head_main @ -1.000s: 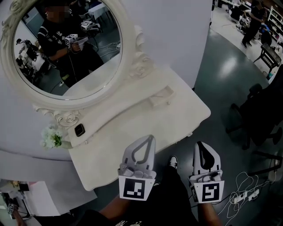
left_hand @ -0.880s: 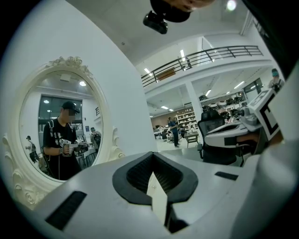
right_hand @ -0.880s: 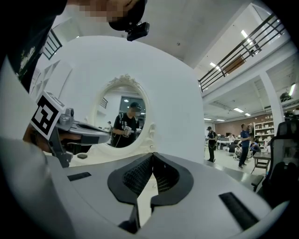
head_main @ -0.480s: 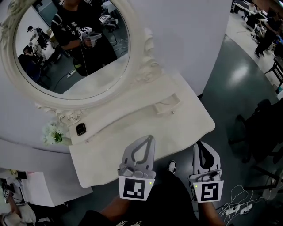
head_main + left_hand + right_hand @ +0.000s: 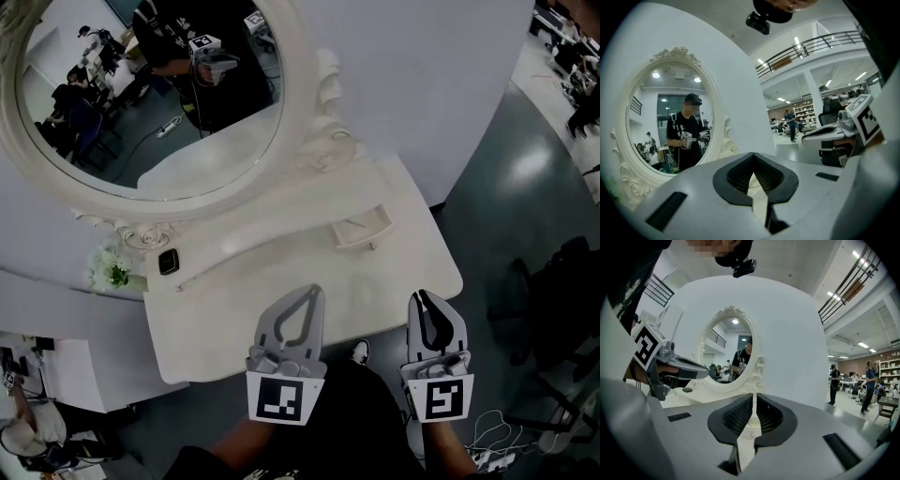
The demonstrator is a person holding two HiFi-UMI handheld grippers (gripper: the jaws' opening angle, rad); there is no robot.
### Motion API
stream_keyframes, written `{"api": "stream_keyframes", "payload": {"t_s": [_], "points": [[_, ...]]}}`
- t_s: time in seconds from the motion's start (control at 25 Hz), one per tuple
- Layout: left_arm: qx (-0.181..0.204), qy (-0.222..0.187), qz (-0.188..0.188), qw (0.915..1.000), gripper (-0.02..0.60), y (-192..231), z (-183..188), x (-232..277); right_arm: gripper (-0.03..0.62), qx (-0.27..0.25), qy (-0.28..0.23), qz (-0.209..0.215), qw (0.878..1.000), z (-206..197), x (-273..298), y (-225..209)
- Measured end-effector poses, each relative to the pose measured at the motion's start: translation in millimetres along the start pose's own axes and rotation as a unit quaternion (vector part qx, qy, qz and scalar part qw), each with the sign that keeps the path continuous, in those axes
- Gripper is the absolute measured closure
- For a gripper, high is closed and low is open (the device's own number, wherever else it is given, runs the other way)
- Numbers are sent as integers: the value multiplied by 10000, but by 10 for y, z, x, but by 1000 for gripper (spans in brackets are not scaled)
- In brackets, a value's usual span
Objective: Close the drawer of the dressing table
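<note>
Drawer (image 5: 361,229) ajar, front facing outward, long axis along dressing table (image 5: 234,328)

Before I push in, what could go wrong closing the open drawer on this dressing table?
1. The open drawer is small; the shut right claw, pushing off centre or glancing off its knob, could skew it.
2. The carved mirror frame rises just behind it; overshooting may hit it.

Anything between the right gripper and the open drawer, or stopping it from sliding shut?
Nothing visible. Only bare tabletop lies between the right gripper and the drawer. Nothing sticks out of the drawer; its inside is hard to make out.
</note>
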State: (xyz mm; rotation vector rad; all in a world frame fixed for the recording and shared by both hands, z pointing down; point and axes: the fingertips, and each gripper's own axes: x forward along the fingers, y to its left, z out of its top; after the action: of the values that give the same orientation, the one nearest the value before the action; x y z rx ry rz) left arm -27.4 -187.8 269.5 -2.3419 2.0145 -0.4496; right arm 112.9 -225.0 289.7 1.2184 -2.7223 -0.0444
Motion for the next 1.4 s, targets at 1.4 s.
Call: {"api": "stream_keyframes", "payload": {"t_s": [1.4], "points": [[-411, 1203, -747, 9891, 580, 47, -1195, 903, 456, 366, 1401, 727, 9868, -1357, 1109, 127]]}}
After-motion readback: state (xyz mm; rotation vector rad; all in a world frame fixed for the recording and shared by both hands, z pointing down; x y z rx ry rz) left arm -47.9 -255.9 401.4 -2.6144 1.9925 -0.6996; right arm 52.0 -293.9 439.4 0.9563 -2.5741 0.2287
